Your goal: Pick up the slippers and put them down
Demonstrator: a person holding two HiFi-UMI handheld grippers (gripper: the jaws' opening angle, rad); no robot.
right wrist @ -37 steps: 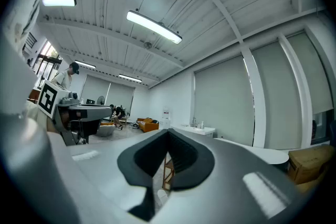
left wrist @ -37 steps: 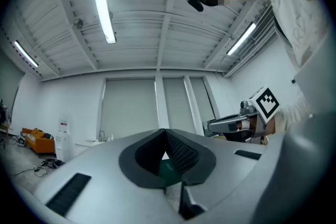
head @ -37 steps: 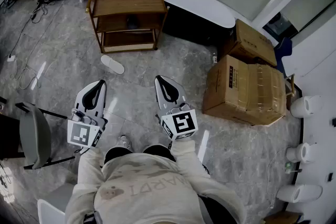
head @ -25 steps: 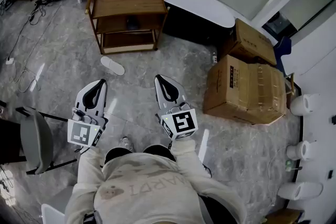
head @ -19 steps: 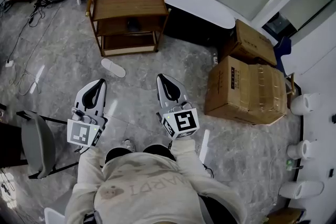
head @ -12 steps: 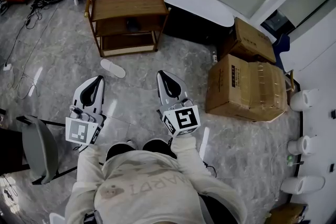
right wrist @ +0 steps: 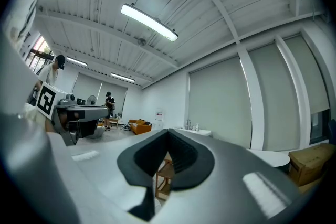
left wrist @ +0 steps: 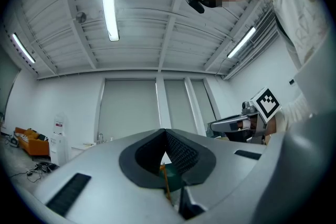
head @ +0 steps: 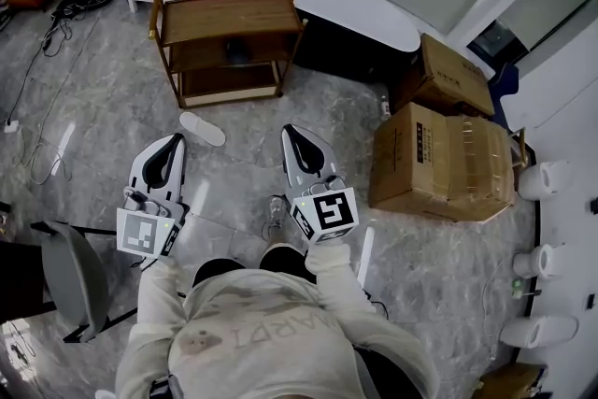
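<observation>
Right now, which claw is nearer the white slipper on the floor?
Left. In the head view the left claw shows just below and left of the white slipper; the right claw is well off to the slipper's right.

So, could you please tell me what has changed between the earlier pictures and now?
The person has stepped forward. A foot now shows between the grippers, and the wooden shelf and white slipper sit slightly nearer in the head view. The left gripper and right gripper were carried along in front. Unchanged: both pairs of jaws are shut and empty, and the slipper lies untouched.
</observation>
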